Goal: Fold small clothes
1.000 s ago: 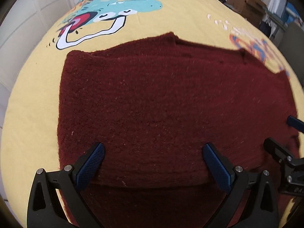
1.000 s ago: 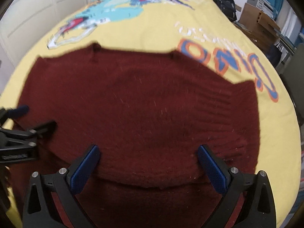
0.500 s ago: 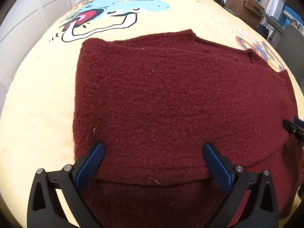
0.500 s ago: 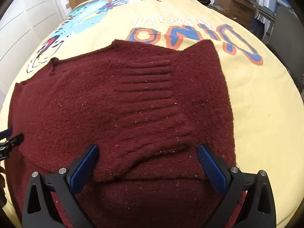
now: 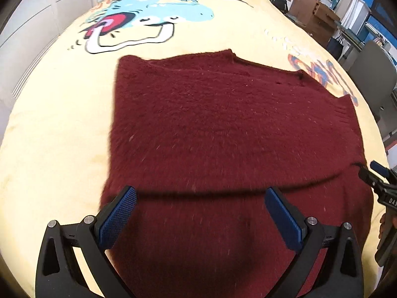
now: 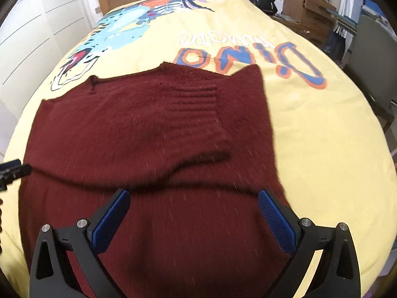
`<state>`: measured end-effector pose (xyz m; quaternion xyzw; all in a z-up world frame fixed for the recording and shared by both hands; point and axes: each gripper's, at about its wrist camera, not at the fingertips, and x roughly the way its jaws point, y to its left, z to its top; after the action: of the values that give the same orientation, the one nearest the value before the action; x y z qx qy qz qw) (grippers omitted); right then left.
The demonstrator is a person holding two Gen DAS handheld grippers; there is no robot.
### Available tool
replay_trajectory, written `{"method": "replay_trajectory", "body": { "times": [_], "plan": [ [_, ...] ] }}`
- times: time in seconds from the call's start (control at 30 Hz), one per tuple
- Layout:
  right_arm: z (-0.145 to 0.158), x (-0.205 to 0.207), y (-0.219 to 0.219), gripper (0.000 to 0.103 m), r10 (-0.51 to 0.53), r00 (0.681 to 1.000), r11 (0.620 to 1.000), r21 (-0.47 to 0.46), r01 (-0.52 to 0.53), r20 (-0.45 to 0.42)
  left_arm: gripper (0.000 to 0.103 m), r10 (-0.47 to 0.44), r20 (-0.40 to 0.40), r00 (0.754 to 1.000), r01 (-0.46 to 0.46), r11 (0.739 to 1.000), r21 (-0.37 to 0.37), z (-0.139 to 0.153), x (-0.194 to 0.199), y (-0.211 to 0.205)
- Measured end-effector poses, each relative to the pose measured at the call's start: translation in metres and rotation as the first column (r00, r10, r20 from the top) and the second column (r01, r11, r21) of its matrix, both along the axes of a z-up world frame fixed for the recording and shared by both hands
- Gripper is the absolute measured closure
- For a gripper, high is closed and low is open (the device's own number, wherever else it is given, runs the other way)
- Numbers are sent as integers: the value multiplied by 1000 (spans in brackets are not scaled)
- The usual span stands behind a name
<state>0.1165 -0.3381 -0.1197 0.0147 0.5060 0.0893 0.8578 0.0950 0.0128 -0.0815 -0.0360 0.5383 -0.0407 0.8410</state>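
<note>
- left gripper (image 5: pixel 198 213) fingers wide, holding nothing; right gripper (image 6: pixel 193 213) the same
- sweater (image 5: pixel 223 129) lies flat on the bed (image 5: pixel 49 124), partly folded; a fold edge runs just ahead of both sets of blue pads (image 5: pixel 116 218), cloth also under and between them
- step looks like a release after a fold; for the next one, probably grip the near edge at both corners, lift evenly, lay over square; uneven lift risks skew

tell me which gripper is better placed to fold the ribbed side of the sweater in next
Right, probably. The ribbed panel lies ahead of the open right gripper, near the sweater's right edge. The open left gripper sits over the plain left half, farther from that panel.
</note>
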Motion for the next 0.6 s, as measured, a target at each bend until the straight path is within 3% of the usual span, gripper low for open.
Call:
{"method": "replay_trajectory", "body": {
  "times": [0.3, 0.6],
  "plan": [
    [-3, -69, -35, 0, -62, 997, 998, -22, 61, -48, 1, 73, -5, 997, -73, 997, 26, 6, -70, 28],
    [-21, -110, -51, 0, -89, 987, 996, -24, 86, -137, 1, 124, -103, 987, -121, 992, 39, -21, -124, 44]
  ]
}}
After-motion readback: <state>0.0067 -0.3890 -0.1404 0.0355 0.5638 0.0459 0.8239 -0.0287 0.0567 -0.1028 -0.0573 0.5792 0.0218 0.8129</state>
